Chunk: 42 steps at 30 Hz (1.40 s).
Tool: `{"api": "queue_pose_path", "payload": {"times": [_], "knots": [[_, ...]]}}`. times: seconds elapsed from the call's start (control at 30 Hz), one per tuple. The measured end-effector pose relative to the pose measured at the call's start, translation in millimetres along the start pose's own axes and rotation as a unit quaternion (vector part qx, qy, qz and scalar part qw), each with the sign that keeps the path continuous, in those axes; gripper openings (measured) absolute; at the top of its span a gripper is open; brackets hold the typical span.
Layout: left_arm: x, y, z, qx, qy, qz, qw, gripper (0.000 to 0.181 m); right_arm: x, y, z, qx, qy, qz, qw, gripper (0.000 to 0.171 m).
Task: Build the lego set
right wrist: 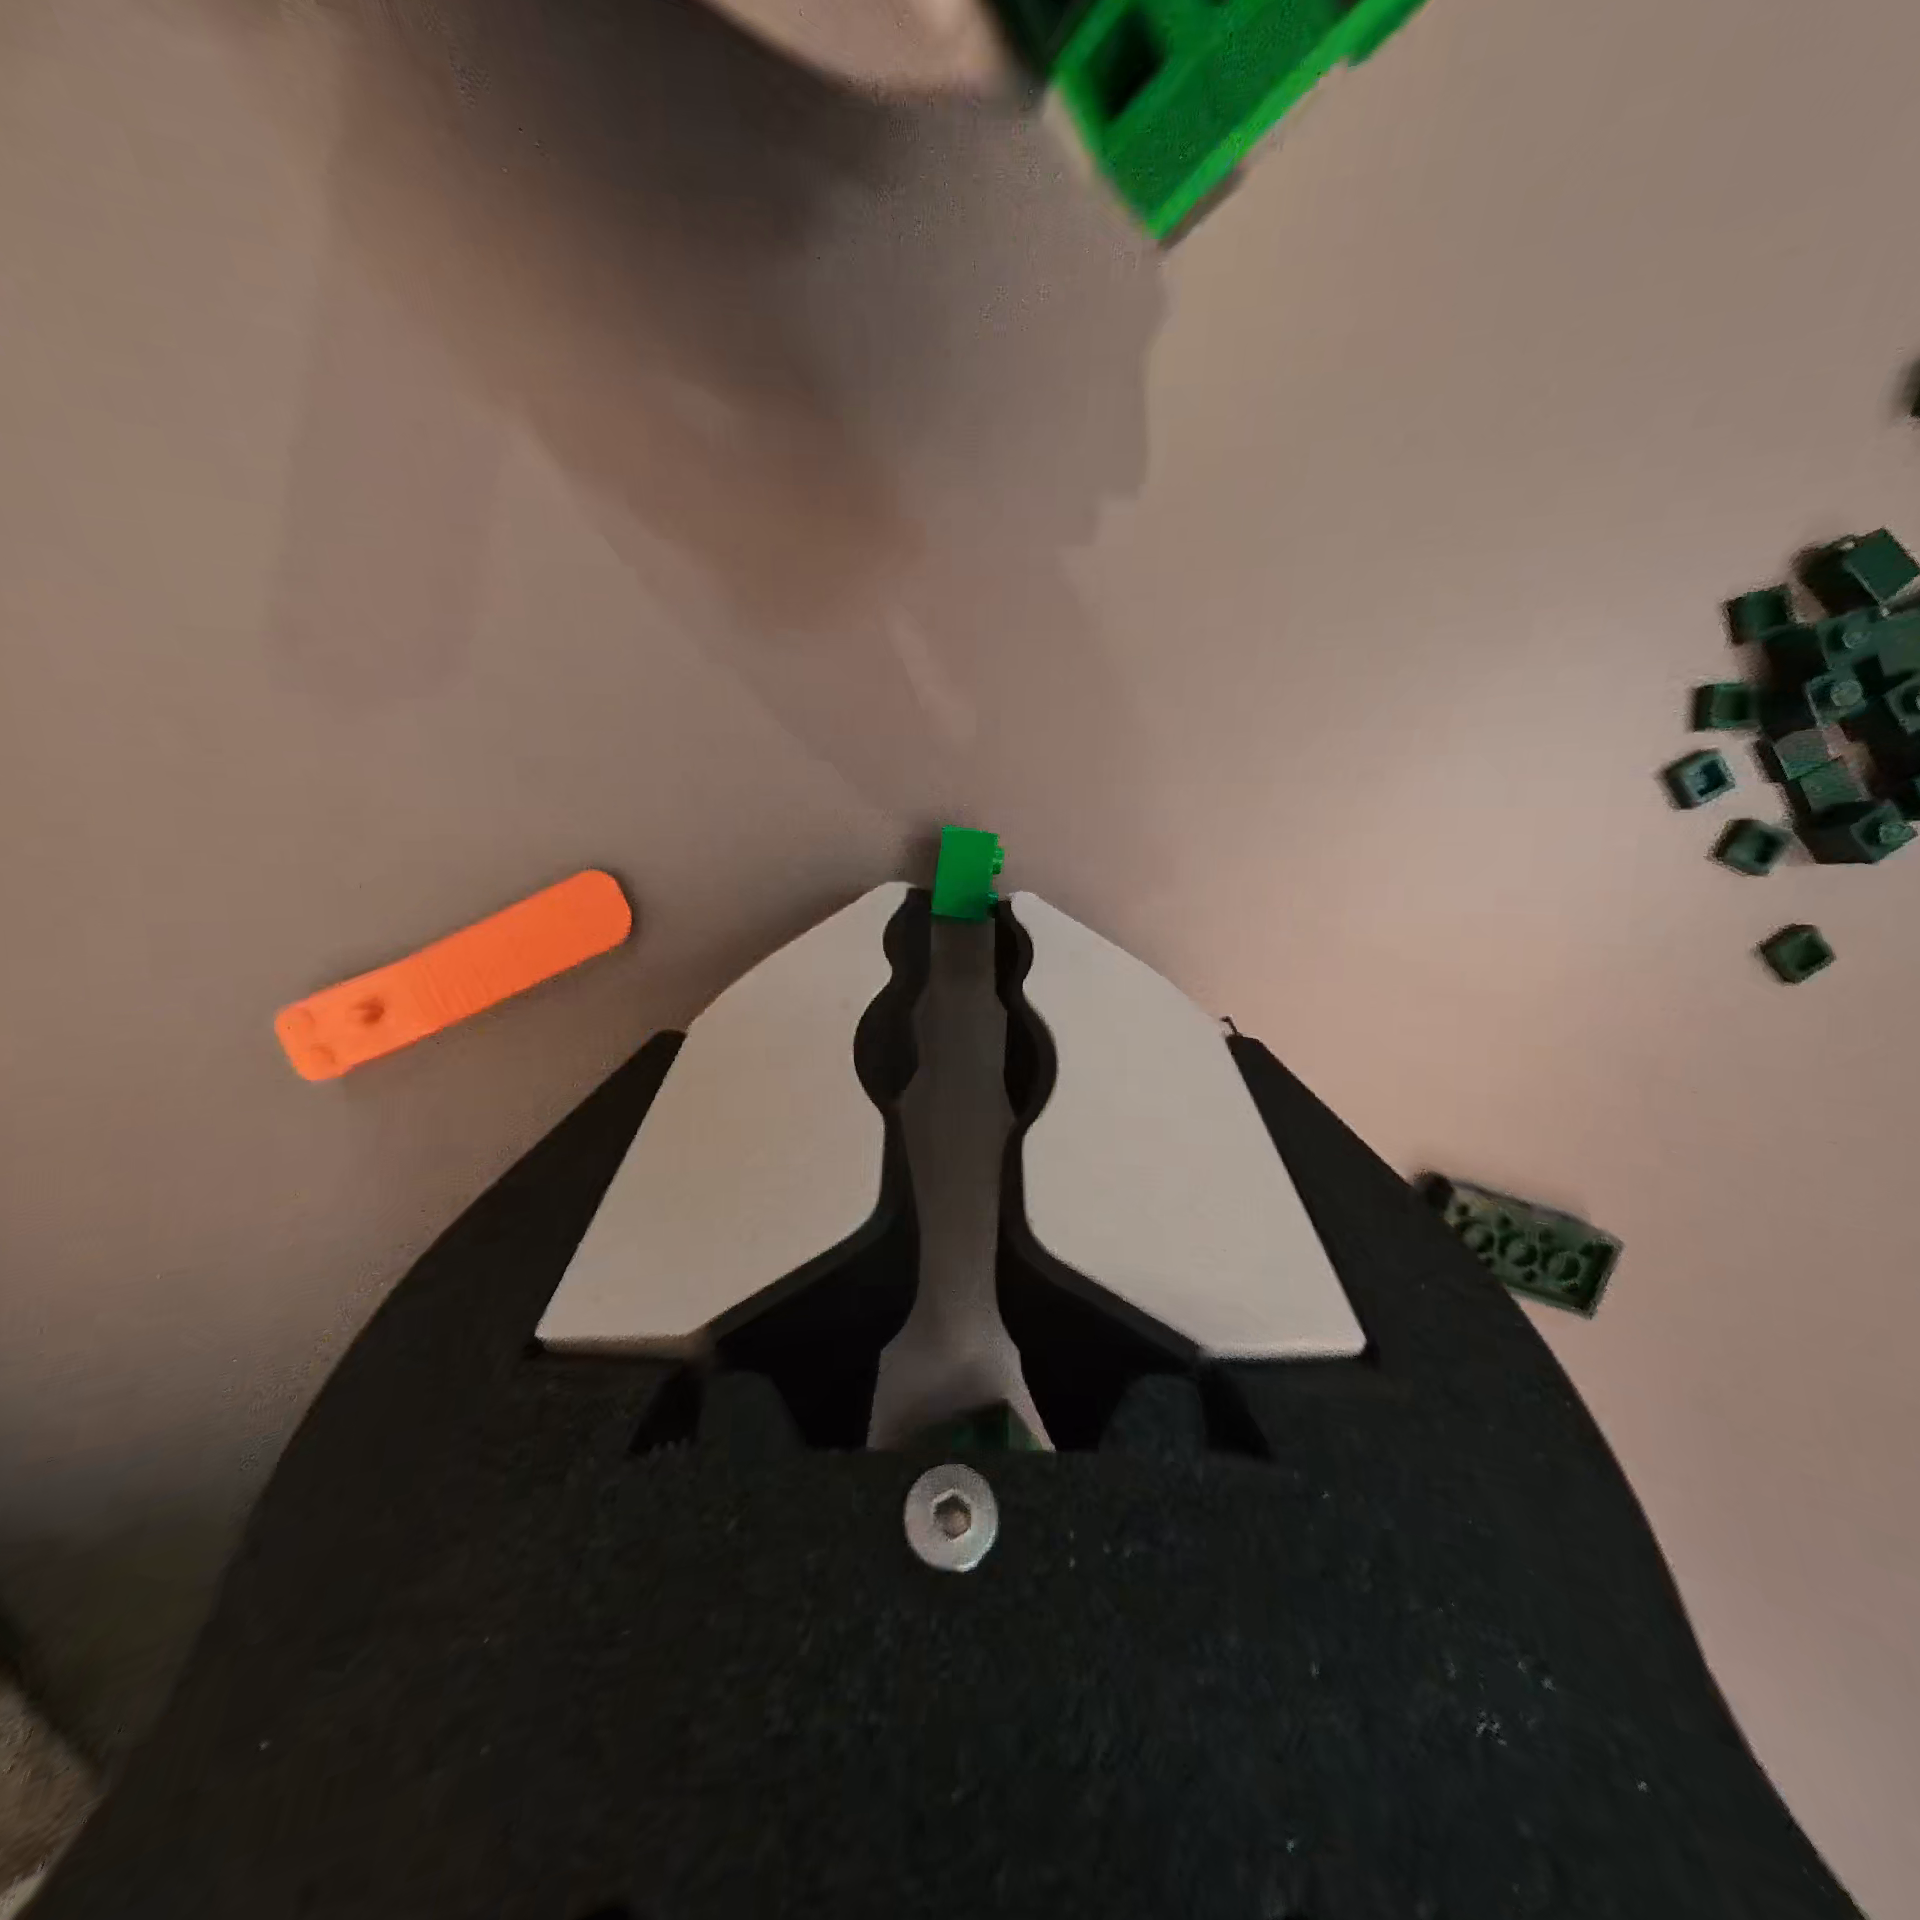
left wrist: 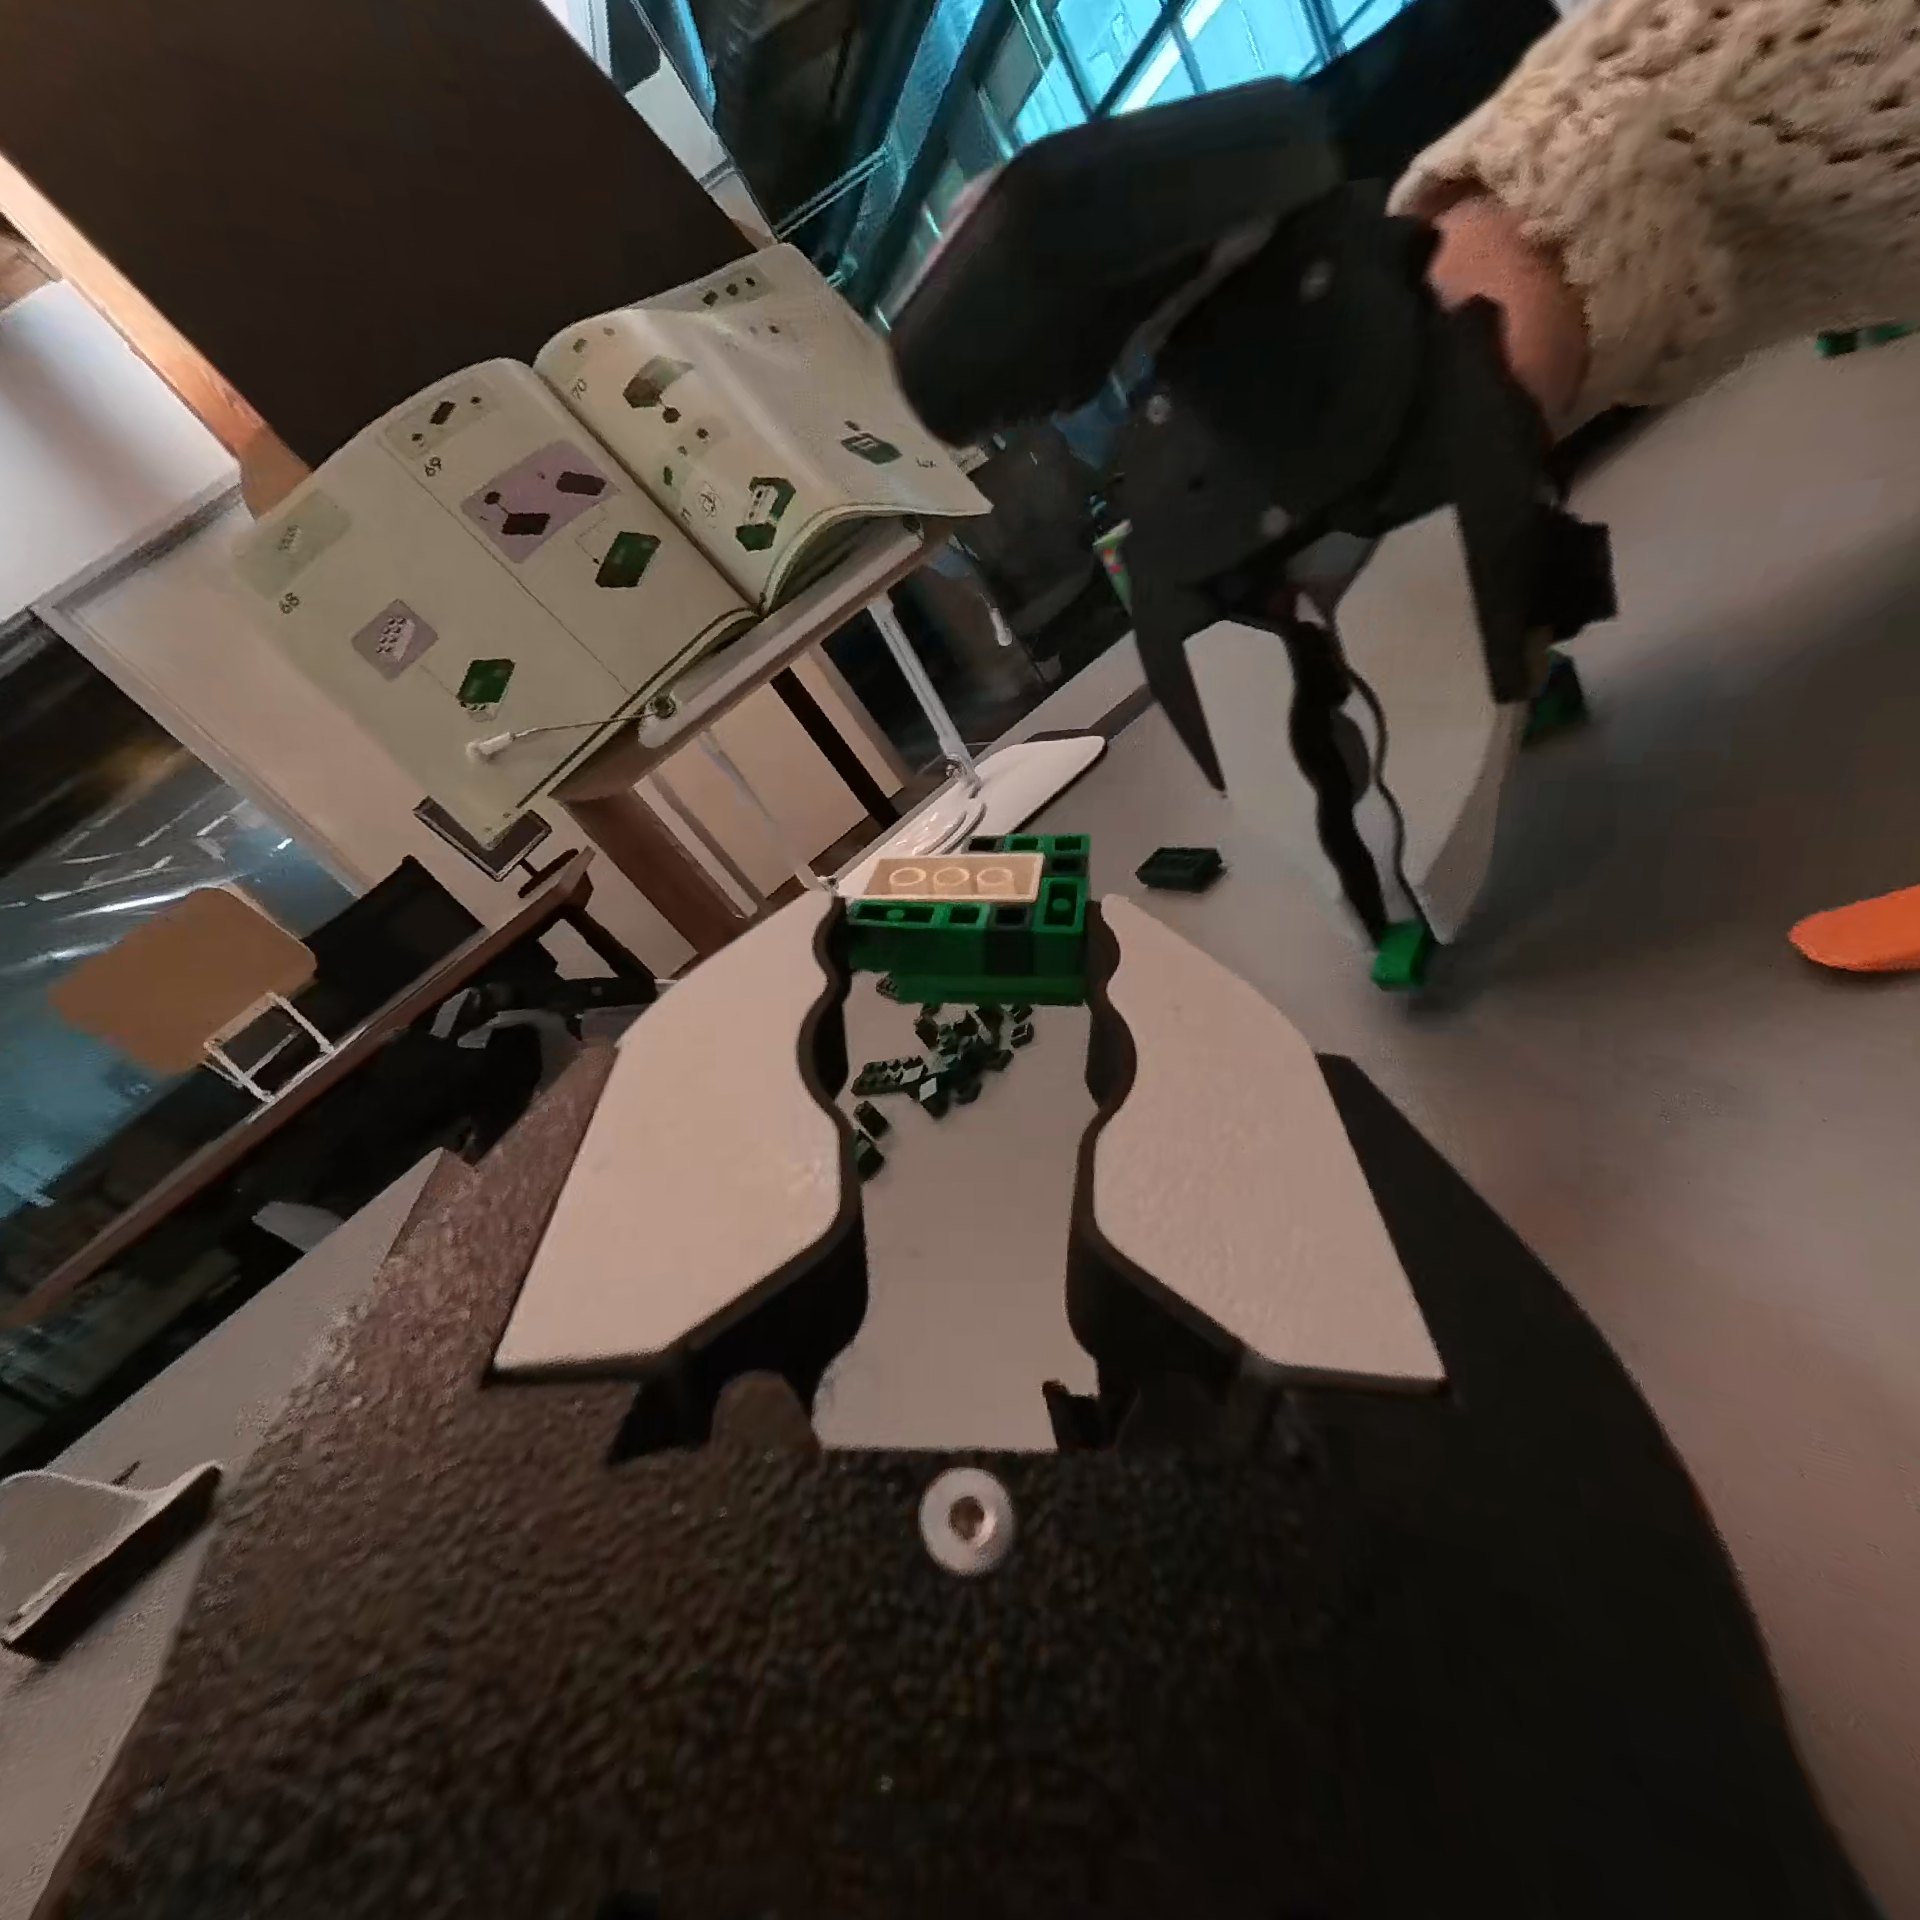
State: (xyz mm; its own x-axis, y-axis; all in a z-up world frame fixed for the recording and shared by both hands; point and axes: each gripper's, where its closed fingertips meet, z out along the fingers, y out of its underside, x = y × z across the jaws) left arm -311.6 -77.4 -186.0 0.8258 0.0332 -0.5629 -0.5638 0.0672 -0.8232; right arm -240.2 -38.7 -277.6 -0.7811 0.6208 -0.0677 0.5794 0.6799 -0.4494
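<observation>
My left gripper point(left wrist: 966, 935) is shut on a bright green lego assembly point(left wrist: 1023, 935) with a tan plate point(left wrist: 956, 881) on top, held above the grey table point(left wrist: 1558, 1195). The assembly shows blurred at the top of the right wrist view point(right wrist: 1195, 104). My right gripper point(right wrist: 961, 902) is shut on a small bright green brick point(right wrist: 964, 871) at its fingertips, right at the table surface. In the left wrist view the right gripper point(left wrist: 1403, 935) stands to the right, tips down on that brick point(left wrist: 1397, 958).
An orange brick separator point(right wrist: 457, 977) lies left of the right gripper. A pile of dark green bricks point(right wrist: 1829, 727) and a dark green plate point(right wrist: 1527, 1257) lie to its right. An open instruction booklet point(left wrist: 582, 540) rests on a stand behind the table. A furry sleeve point(left wrist: 1683, 177) is at upper right. It is some 9 cm from my right tips to the orange brick separator point(right wrist: 457, 977).
</observation>
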Motion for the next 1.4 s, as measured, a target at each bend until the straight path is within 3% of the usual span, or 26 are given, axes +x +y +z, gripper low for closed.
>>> {"api": "queue_pose_path", "payload": {"times": [0.1, 0.23, 0.33, 0.43, 0.57, 0.87, 1.0, 1.1, 1.4], "knots": [[-1.5, 1.3, -0.5, -0.002, -0.002, -0.008, 1.000, 0.044, 0.1, 6.2, 3.9, -0.015, 0.042, -0.016, 0.999, 0.012], [0.7, 2.4, -0.2, -0.006, 0.002, -0.006, 1.000, 0.044, 1.3, 5.9, -0.9, -0.006, 0.116, -0.051, 0.992, 0.031], [1.1, 2.3, -0.1, -0.006, 0.004, -0.009, 1.000, 0.044, -10.0, -5.5, -5.5, 0.028, 0.171, -0.122, 0.977, 0.026], [1.4, 2.3, 0.1, -0.005, 0.006, -0.013, 1.000, 0.044, -16.1, -0.4, 0.4, 0.002, 0.206, -0.165, 0.964, 0.026], [1.8, 2.7, -0.2, -0.006, 0.007, -0.015, 1.000, 0.044, -12.9, -3.4, 1.2, 0.023, 0.221, -0.168, 0.960, 0.021], [4.9, 2.5, 0.2, -0.006, 0.018, -0.019, 1.000, 0.044, -0.2, 5.3, 5.2, -0.012, 0.204, -0.154, 0.967, 0.012], [6.4, 1.9, 0.2, -0.005, 0.023, -0.019, 1.000, 0.044, 1.1, 5.1, 5.0, 0.006, 0.177, -0.090, 0.980, 0.011], [7.8, 1.2, 0.3, -0.003, 0.027, -0.020, 0.999, 0.044, 1.8, 5.2, 4.0, 0.045, 0.131, 0.017, 0.990, 0.010], [13.4, 1.8, 1.3, -0.006, 0.044, -0.021, 0.999, 0.044, 2.9, 7.4, 1.4, 0.107, 0.027, 0.195, 0.975, 0.010]]}}
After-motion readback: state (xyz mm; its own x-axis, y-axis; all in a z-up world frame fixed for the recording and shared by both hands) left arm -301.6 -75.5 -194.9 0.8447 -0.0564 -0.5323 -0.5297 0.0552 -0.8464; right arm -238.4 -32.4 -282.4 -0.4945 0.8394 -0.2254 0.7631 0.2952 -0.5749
